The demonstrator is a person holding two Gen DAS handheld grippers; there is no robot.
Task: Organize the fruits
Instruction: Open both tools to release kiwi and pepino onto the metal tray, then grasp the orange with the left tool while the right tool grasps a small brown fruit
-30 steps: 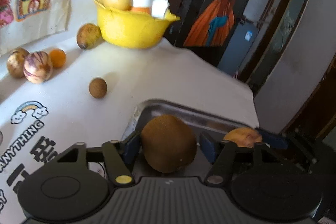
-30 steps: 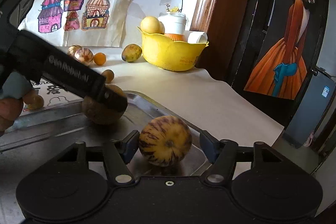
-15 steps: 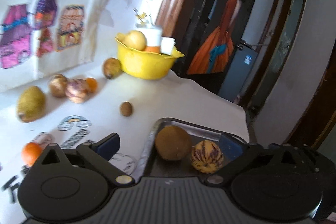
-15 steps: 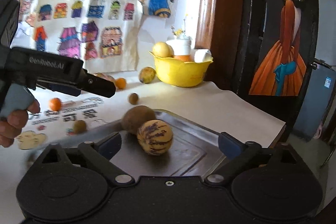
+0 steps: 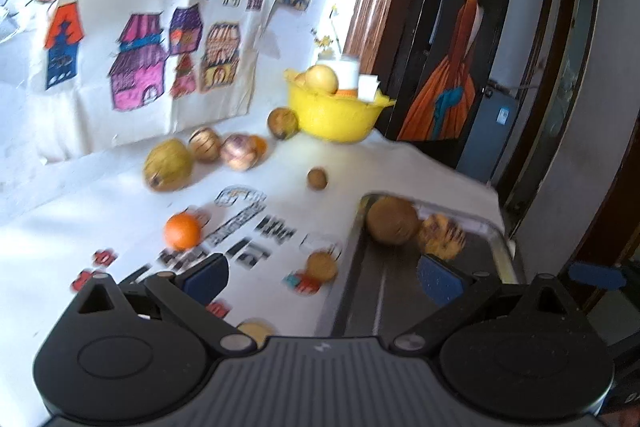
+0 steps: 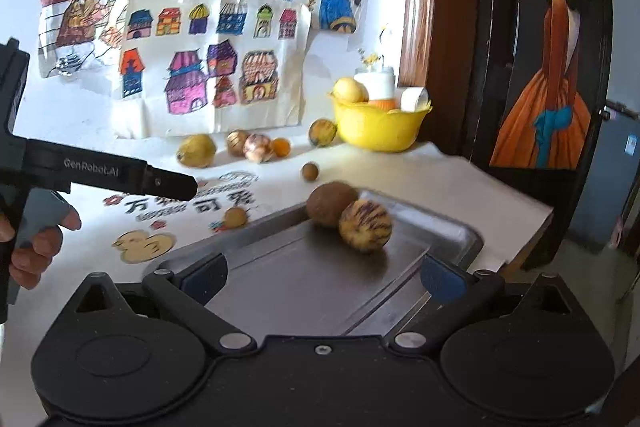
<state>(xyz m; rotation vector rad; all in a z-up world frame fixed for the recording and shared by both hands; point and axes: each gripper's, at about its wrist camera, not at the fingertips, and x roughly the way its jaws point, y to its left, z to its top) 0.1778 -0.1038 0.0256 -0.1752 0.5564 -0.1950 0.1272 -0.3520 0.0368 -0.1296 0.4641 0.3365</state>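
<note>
While both of your claws, left claw [image 5: 322,277] and right claw [image 6: 323,273], gape wide and hold nothing, the brown fruit [image 6: 331,204] and striped fruit [image 6: 365,225] sit touching on the metal tray [image 6: 280,279]; an orange [image 5: 182,230] lies on the tabletop [image 5: 80,211].

The left hand-held gripper [image 5: 322,277] is open wide, its blue-padded fingers [image 5: 206,277] spread apart with nothing between them. It hangs above the counter [image 5: 80,211], which is covered by a white printed cloth. A metal tray [image 5: 502,247] lies at the right; a brown round fruit [image 5: 392,221] and a striped yellow fruit [image 5: 442,237] sit touching at its far end. On the cloth are an orange [image 5: 182,231], a small brown fruit [image 5: 322,266] just beside the tray edge, and another small brown fruit [image 5: 317,178] farther back. A yellow bowl [image 5: 336,119] holding fruit stands near the wall. The picture is motion-blurred.
</note>
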